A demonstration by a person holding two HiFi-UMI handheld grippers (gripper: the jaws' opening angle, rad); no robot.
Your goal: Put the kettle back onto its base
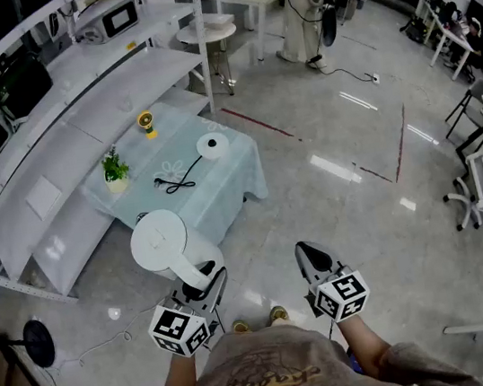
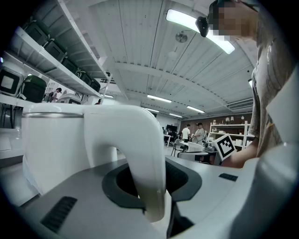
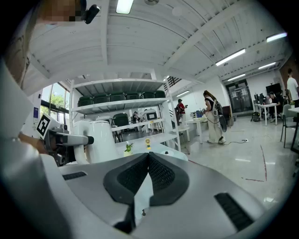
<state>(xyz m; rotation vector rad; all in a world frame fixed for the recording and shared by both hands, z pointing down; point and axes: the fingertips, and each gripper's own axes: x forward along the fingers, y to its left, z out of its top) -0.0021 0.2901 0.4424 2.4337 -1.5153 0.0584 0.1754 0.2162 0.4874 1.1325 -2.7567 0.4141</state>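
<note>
Spreading over the far left of the floor, a low table (image 1: 241, 177) wears a pale cloth. Just off its near edge the white kettle (image 1: 161, 244) hangs in the air, upright with its long axis vertical, its lid up and its handle turned to the near side. From that side the left gripper (image 1: 204, 286) pinches the handle between its jaws. To the right, apart from the kettle, the right gripper (image 1: 311, 258) has its jaws pressed together on nothing. On the table's far right part lies the round white base (image 1: 212, 146), well apart from the kettle.
</note>
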